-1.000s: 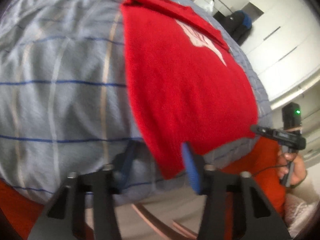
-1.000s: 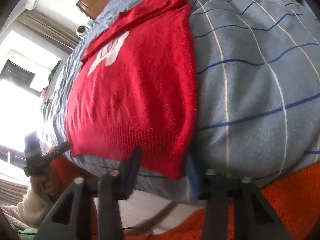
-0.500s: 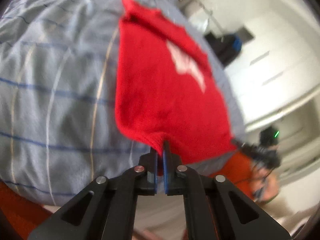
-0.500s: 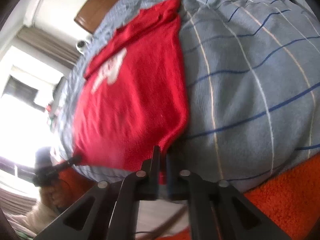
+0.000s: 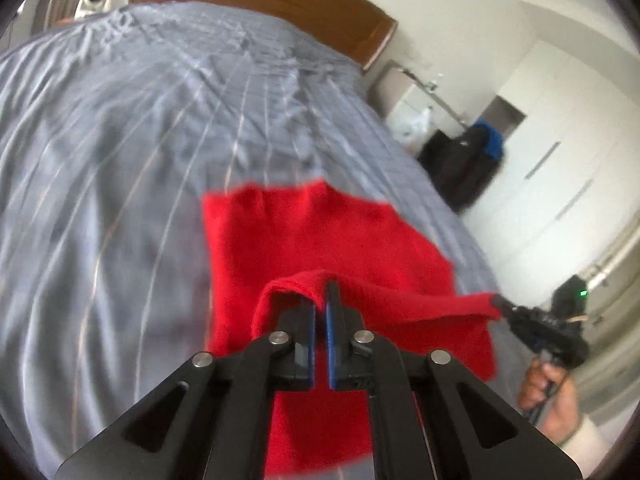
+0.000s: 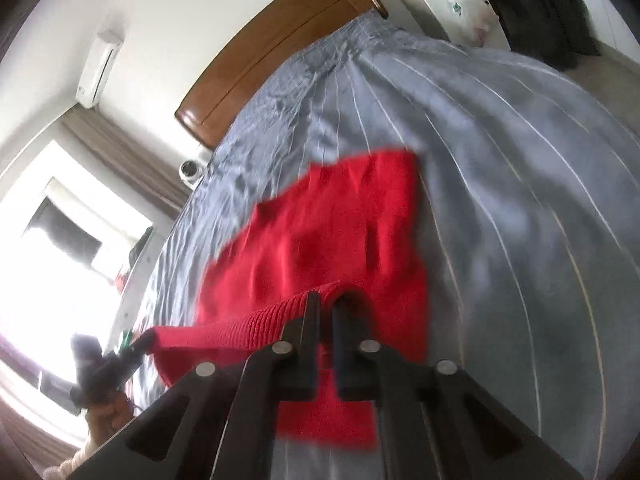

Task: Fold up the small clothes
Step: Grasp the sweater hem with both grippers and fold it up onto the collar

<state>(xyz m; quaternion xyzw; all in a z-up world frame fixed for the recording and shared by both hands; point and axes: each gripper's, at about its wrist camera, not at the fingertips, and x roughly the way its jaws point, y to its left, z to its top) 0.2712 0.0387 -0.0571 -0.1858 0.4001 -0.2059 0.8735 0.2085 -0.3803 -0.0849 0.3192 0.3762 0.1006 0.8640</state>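
A small red knit sweater (image 5: 320, 236) lies on the blue-grey striped bed sheet (image 5: 120, 184). My left gripper (image 5: 321, 292) is shut on its ribbed hem at one corner and holds it lifted above the rest of the sweater. My right gripper (image 6: 327, 300) is shut on the other hem corner of the sweater (image 6: 332, 232), also raised. The hem stretches taut between the two grippers. The right gripper also shows in the left wrist view (image 5: 500, 303), and the left gripper in the right wrist view (image 6: 146, 338). The sweater's white print is hidden.
A brown wooden headboard (image 5: 280, 4) stands at the far end of the bed. White wardrobes (image 5: 560, 152) and dark bags (image 5: 468, 160) are on the right. A bright window (image 6: 60, 260) and curtains (image 6: 132, 160) are on the left.
Both grippers closed on the hem corners, then lifted and carried the hem up and forward toward the headboard, doubling the sweater over itself. The white print is now covered.
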